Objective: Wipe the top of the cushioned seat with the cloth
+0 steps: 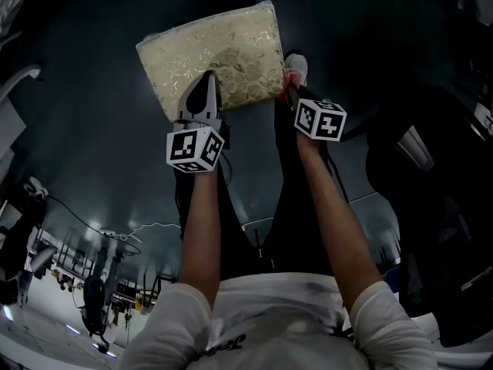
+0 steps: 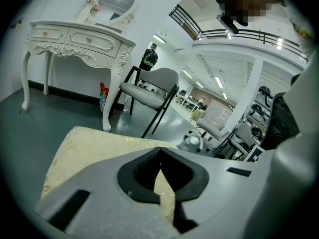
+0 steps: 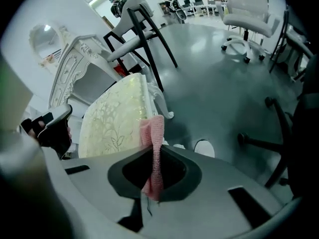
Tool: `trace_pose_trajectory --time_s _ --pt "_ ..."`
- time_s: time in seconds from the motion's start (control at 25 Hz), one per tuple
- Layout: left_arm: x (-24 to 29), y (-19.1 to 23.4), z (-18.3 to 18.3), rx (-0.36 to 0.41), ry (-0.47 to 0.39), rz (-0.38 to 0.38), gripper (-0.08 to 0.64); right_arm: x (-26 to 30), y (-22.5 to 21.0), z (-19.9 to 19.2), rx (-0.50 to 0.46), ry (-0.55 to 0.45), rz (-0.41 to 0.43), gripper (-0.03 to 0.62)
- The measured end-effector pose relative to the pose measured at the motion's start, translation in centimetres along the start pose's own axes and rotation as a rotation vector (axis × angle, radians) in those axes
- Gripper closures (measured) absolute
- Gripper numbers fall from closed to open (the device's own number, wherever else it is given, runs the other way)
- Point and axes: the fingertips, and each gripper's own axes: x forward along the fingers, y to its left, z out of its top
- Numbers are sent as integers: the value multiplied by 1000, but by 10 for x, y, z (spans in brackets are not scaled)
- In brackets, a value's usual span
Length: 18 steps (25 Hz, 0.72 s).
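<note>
The cushioned seat point(image 1: 216, 56) is a cream square with a gold leaf pattern, standing on the dark floor ahead of me. My left gripper point(image 1: 204, 91) hovers over its near edge with the jaws shut and nothing between them; in the left gripper view the seat point(image 2: 89, 148) lies just beyond the gripper point(image 2: 159, 158). My right gripper point(image 1: 291, 92) is past the seat's right corner, shut on a pink cloth point(image 1: 289, 79). In the right gripper view the cloth point(image 3: 152, 131) sticks out past the gripper point(image 3: 155, 158), with the seat point(image 3: 114, 118) to its left.
A white shoe point(image 1: 296, 66) rests on the floor beside the seat's right corner. A white carved dressing table point(image 2: 75, 39) with an oval mirror stands behind, and a black-legged chair point(image 2: 149, 86) next to it. Office chairs point(image 3: 249, 19) and a black chair base point(image 3: 279, 133) lie to the right.
</note>
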Motion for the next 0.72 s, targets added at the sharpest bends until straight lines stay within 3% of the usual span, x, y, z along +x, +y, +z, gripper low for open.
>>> trace_pose_trajectory --time_s 0.16,0.28,0.48,0.72 --pt "-15 19 13 11 -12 7 546 -14 33 6 -24 -52 33 569" --pt "-33 49 22 12 -21 37 546 -7 101 -1 -51 -52 175 569" --pt "-77 104 30 10 -20 96 546 31 227 -57 -193 90 395 569" --pt "-116 159 40 -1 -26 153 546 74 316 -106 -306 209 458 569"
